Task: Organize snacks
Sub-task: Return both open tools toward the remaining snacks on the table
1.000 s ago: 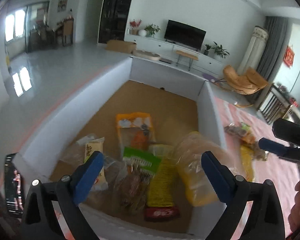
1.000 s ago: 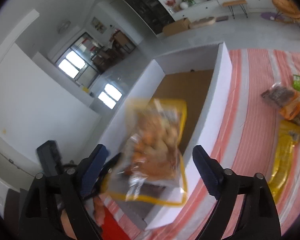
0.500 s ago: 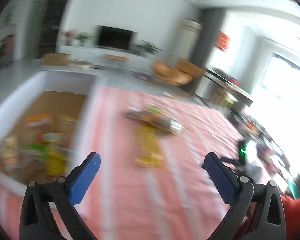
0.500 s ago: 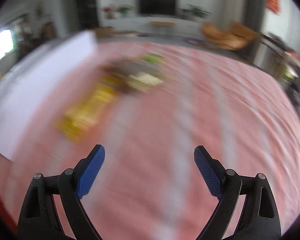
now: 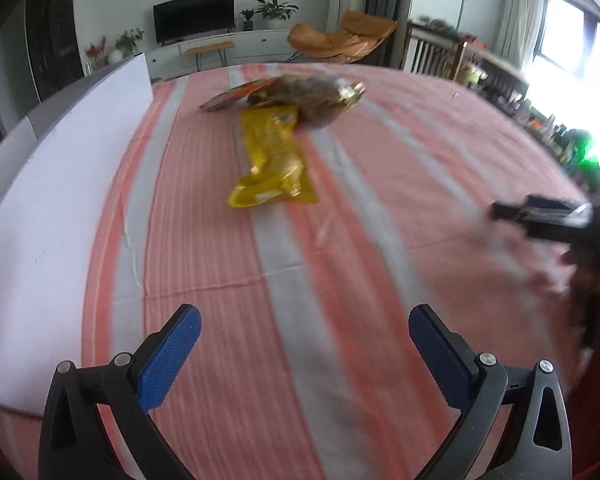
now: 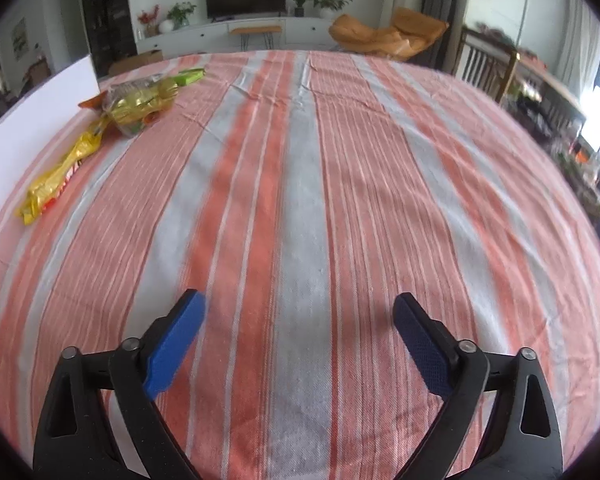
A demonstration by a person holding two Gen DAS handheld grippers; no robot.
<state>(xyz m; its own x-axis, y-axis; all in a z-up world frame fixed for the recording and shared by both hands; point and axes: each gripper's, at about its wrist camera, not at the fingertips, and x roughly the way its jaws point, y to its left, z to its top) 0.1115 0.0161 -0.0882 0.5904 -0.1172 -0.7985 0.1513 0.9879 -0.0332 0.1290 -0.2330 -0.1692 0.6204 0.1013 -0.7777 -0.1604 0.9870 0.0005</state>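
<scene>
A long yellow snack bag [image 5: 274,160] lies on the striped cloth, with a clear bag of brown snacks [image 5: 312,94] and an orange packet [image 5: 230,96] just behind it. The same pile shows at the far left in the right wrist view: the yellow bag [image 6: 56,182], a clear bag [image 6: 140,100] and a green packet [image 6: 190,76]. The white box wall [image 5: 56,184] stands along the left. My left gripper [image 5: 304,344] is open and empty, well short of the yellow bag. My right gripper [image 6: 300,328] is open and empty over bare cloth; it also shows at the right in the left wrist view [image 5: 540,216].
The red and grey striped tablecloth [image 6: 300,180] covers the whole table. The box wall also shows at the left edge in the right wrist view [image 6: 40,96]. A TV unit, an orange chair and shelves stand beyond the table.
The yellow-edged snack bag at the right gripper a second ago is gone from it. Both grippers have swung right, away from the box, and now face the cloth and the leftover snacks.
</scene>
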